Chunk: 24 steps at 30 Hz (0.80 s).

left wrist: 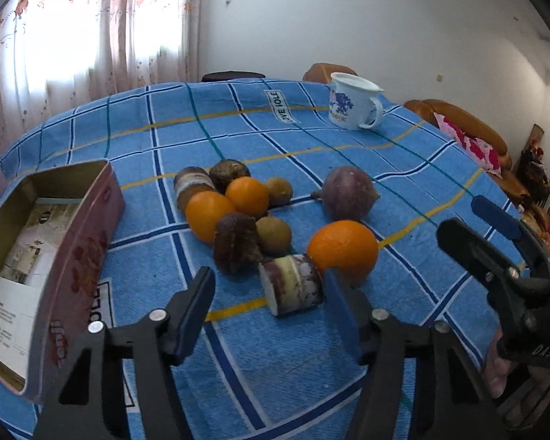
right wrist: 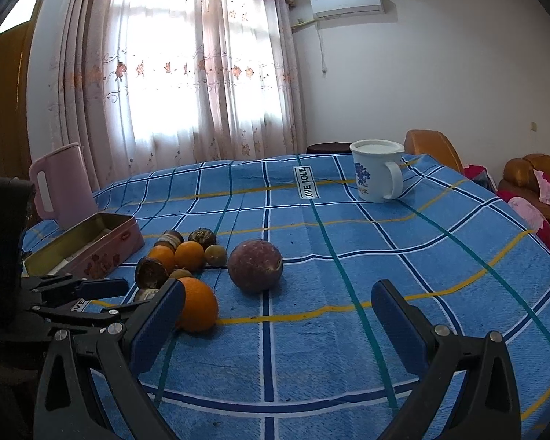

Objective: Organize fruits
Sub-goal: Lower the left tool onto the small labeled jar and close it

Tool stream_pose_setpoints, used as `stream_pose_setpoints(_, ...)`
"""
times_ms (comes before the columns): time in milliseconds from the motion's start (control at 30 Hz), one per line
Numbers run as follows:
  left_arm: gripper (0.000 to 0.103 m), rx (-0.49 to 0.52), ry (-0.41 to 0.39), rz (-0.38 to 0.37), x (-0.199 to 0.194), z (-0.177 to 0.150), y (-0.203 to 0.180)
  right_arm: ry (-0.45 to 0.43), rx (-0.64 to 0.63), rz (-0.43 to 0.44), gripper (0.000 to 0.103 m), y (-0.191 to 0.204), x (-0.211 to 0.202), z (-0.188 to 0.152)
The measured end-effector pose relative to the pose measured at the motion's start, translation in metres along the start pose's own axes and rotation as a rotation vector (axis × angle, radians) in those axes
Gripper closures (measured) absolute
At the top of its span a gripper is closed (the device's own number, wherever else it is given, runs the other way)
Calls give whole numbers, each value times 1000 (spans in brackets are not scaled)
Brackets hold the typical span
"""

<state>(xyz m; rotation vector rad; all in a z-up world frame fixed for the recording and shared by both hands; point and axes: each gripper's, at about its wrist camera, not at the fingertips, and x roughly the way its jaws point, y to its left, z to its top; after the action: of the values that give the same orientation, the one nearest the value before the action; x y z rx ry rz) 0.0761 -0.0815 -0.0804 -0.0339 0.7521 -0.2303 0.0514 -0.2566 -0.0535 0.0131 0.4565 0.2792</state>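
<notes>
1. Hovering low over the blue checked tablecloth (left wrist: 348,359) with the left gripper (left wrist: 271,311) spread wide, bracketing a cut sugarcane piece (left wrist: 293,286) just beside the nearest orange (left wrist: 343,251).
2. Waiting spread and empty: right gripper (right wrist: 278,315), aimed past the purple fruit (right wrist: 255,266).
3. Standing open beside the clustered fruit, likely as destination: pink tin (left wrist: 73,256).

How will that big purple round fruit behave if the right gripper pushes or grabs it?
The purple round fruit looks nearly spherical and sits alone on the flat tablecloth, so a push would likely roll it. It is the largest fruit there, so probably fairly heavy. The open right gripper looks wide enough to span it, but flat pads on a curved skin could slip.
</notes>
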Motion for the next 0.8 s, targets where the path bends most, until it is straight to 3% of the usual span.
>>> stream_pose_setpoints(100, 56, 2, 7, -43, -1, -1, 0, 5, -17, 6, 1, 4, 0, -1)
stream_pose_setpoints(333, 59, -1, 19, -20, 2, -3, 5, 2, -15, 11, 1, 5, 0, -1)
stream_pose_setpoints(433, 59, 24, 33, -29, 10, 1, -3, 16, -28, 20, 1, 8, 3, -3)
stream_pose_setpoints(533, 68, -17, 42, -64, 12, 3, 6, 17, -35, 34, 1, 10, 1, -3)
stream_pose_setpoints(633, 68, -27, 17, -89, 5, 1, 12, 28, -24, 55, 2, 10, 2, -1)
stream_pose_setpoints(800, 68, -5, -58, -71, -15, -4, 14, 71, -86, 74, 16, 28, 14, 6)
